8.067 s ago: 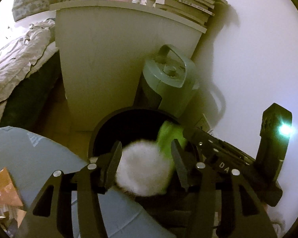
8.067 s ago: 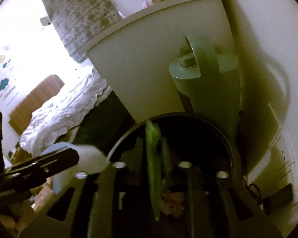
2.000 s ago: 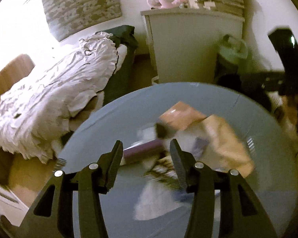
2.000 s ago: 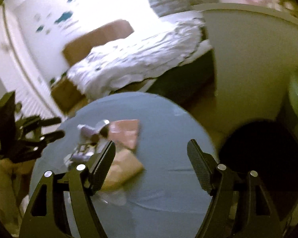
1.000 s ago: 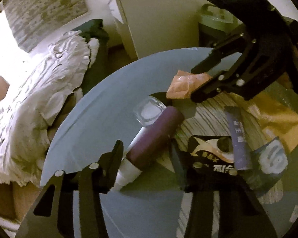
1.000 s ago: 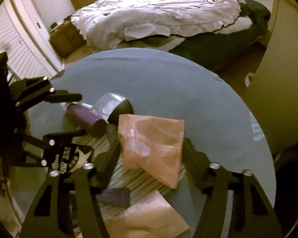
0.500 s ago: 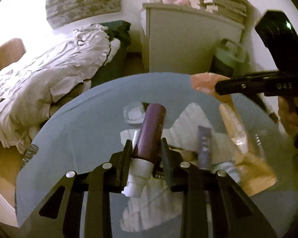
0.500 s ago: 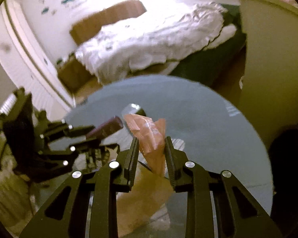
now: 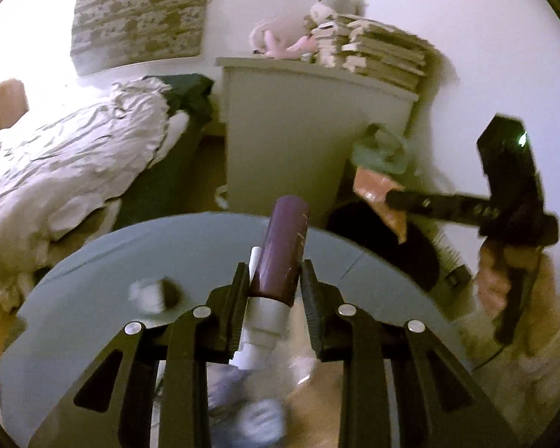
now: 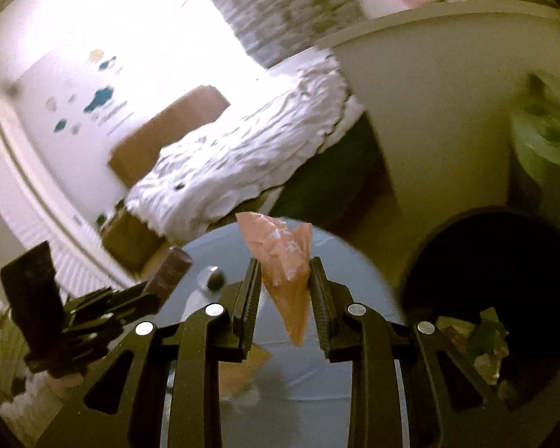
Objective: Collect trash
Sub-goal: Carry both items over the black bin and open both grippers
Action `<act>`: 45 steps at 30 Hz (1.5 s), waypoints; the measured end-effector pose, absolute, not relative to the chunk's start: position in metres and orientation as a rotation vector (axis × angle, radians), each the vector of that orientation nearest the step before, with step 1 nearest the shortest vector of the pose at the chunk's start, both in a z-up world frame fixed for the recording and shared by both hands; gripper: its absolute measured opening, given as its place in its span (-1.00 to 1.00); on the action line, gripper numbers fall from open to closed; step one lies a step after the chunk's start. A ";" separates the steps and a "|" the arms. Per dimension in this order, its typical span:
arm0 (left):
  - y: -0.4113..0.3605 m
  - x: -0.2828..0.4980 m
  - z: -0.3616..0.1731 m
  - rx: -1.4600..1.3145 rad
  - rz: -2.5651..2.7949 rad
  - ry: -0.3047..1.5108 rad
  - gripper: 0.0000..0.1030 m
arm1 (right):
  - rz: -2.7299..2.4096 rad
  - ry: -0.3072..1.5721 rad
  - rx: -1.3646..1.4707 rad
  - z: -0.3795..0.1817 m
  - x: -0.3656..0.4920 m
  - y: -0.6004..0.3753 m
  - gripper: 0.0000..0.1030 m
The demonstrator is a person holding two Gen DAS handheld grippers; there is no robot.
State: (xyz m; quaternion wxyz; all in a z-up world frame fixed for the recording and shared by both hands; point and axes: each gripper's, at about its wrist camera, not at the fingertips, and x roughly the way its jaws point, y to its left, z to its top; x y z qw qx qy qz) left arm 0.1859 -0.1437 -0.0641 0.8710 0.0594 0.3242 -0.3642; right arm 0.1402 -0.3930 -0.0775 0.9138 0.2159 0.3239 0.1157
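Left gripper (image 9: 273,280) angles downward gripping purple tube (image 9: 283,246) above table (image 9: 93,280).

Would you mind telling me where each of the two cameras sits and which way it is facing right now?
Left wrist: on the left gripper, looking over the purple bottle it grips toward the white cabinet; the person's hand shows.
Right wrist: on the right gripper, looking over the orange wrapper it grips toward the bed.
Shared: round table, black bin, each other's gripper.

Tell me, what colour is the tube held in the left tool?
Dark purple tube with a white cap, clearest in the left wrist view.
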 end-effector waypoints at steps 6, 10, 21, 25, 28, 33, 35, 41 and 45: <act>-0.211 0.182 -0.059 0.130 -0.851 0.671 -0.45 | 0.116 0.644 0.532 -0.098 0.124 -0.448 -0.47; -0.253 0.183 -0.064 0.136 -0.915 0.698 -0.45 | 0.035 0.637 0.584 -0.116 0.116 -0.484 -0.47; -0.331 0.198 -0.094 0.133 -0.961 0.812 -0.45 | -0.083 0.637 0.680 -0.161 0.110 -0.536 -0.47; -0.347 0.203 -0.109 0.116 -0.957 0.869 -0.45 | -0.115 0.649 0.711 -0.175 0.110 -0.547 -0.47; -0.356 0.203 -0.114 0.106 -0.962 0.889 -0.45 | -0.133 0.651 0.700 -0.178 0.110 -0.550 -0.47; -0.362 0.202 -0.120 0.114 -0.960 0.906 -0.45 | -0.146 0.651 0.700 -0.179 0.107 -0.549 -0.47; -0.364 0.202 -0.121 0.116 -0.959 0.909 -0.45 | -0.150 0.648 0.709 -0.179 0.107 -0.550 -0.47; -0.373 0.196 -0.115 0.160 -0.956 0.875 -0.24 | -0.172 0.635 0.725 -0.176 0.103 -0.549 0.05; -0.369 0.191 -0.110 0.169 -0.944 0.851 -0.04 | -0.179 0.617 0.730 -0.175 0.102 -0.549 0.16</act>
